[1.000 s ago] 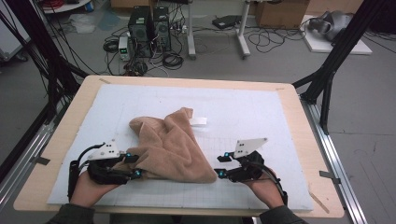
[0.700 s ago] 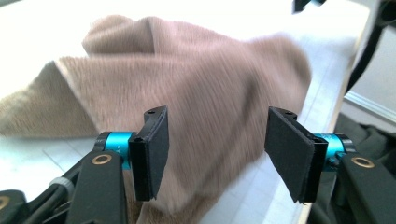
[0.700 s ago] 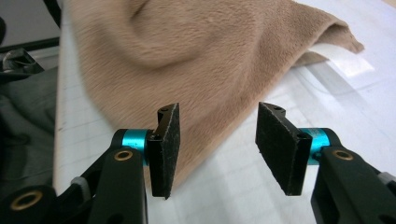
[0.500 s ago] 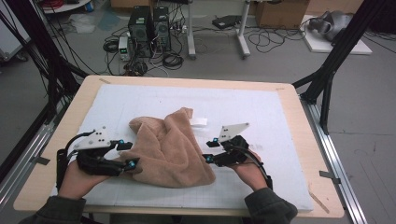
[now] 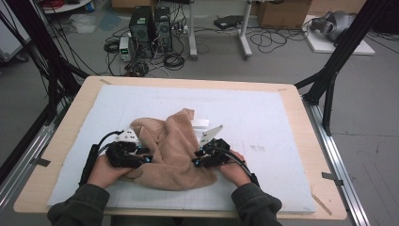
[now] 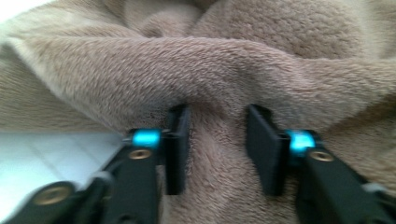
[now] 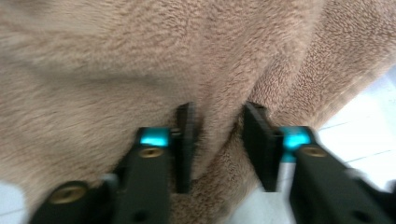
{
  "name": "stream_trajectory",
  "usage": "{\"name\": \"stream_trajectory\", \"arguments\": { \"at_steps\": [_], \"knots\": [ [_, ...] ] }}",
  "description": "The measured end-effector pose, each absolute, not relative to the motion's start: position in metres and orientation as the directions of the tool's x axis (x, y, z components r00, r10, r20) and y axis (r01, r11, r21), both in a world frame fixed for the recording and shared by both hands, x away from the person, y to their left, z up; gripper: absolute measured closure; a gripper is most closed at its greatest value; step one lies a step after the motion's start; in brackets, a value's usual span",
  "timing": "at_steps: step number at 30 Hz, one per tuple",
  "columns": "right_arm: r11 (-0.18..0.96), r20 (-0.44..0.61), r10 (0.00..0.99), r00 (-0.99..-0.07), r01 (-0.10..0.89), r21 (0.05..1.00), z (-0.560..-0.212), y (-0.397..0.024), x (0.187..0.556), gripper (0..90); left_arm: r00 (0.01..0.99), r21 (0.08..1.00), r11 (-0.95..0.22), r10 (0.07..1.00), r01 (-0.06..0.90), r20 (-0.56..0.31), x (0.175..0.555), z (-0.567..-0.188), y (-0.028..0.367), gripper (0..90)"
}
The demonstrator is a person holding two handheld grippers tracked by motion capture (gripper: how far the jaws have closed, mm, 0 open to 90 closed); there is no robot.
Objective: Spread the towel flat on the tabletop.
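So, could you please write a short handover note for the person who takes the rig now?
Left gripper: jaws have just been closing, a fold of the beige towel between them, pinched.
Right gripper: the same, closing on a fold at the towel's right side.
Towel: crumpled, near the front of the white mat, a gripper at each side.
Done: both folds gripped.
Left: probably lift and spread the towel flat, then fold it.
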State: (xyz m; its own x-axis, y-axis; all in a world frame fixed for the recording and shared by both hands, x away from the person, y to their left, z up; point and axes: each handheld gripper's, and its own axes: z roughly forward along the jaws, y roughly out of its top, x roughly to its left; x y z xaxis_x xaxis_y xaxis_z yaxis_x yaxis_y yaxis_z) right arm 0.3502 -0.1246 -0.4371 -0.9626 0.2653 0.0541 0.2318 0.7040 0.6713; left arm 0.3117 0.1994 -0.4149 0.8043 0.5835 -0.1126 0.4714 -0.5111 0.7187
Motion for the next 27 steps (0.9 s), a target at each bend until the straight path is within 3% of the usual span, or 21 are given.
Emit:
{"name": "stream_trajectory", "arguments": {
  "at_steps": [5,21,27],
  "knots": [
    [0.706,0.056,0.252,-0.966,0.224,0.672,-0.432,-0.133,0.346,81.5,0.808,0.726,-0.509,0.579,0.462,-0.109,0.306,-0.414,0.2,79.2],
    [0.676,0.022,0.301,-0.953,0.229,0.701,-0.409,-0.201,0.268,82.0,0.83,0.774,-0.466,0.541,0.429,-0.135,0.27,-0.404,0.199,81.8],
    [0.687,0.047,0.252,-0.967,0.212,0.695,-0.412,-0.202,0.247,77.9,0.838,0.777,-0.466,0.528,0.424,-0.141,0.259,-0.4,0.202,79.3]
  ]
}}
